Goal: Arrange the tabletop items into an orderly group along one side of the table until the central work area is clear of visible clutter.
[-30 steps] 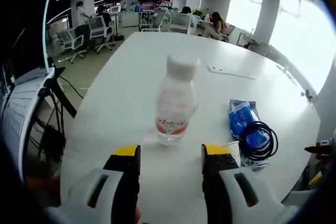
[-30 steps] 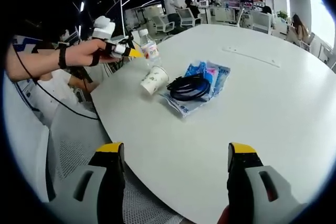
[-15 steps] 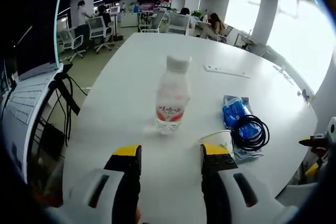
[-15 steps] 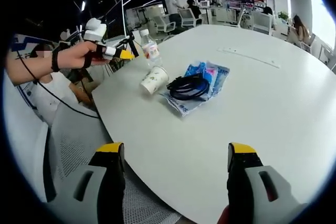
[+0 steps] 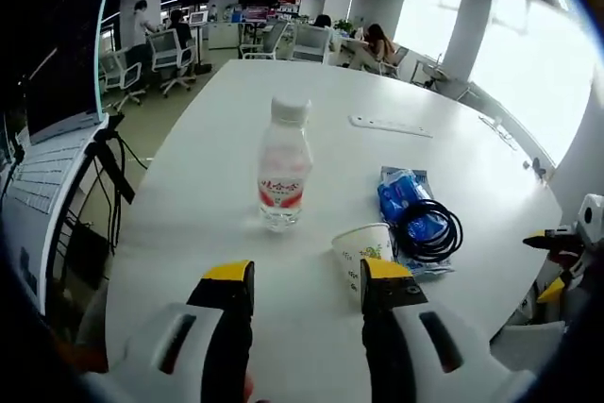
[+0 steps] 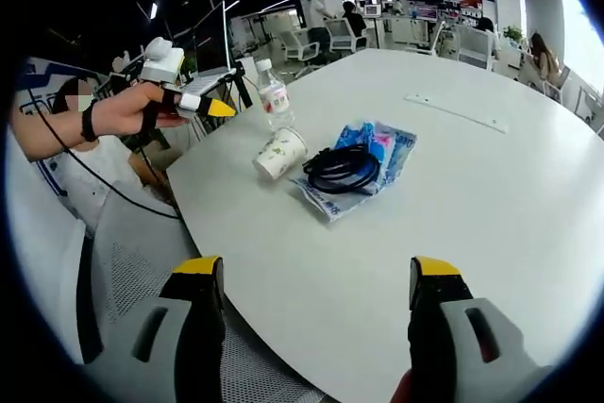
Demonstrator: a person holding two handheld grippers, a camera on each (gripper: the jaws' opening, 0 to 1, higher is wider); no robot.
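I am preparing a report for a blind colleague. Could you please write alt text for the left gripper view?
The left gripper, jaws open and empty, points at an upright water bottle on a white table. To the bottle's right a paper cup lies on its side beside a coiled black cable resting on a blue packet.

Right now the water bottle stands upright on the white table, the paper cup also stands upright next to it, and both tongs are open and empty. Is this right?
Not quite. The paper cup lies on its side, as the right gripper view shows. The rest holds: the water bottle stands upright on the white table, and the left tongs and right tongs are open and empty.
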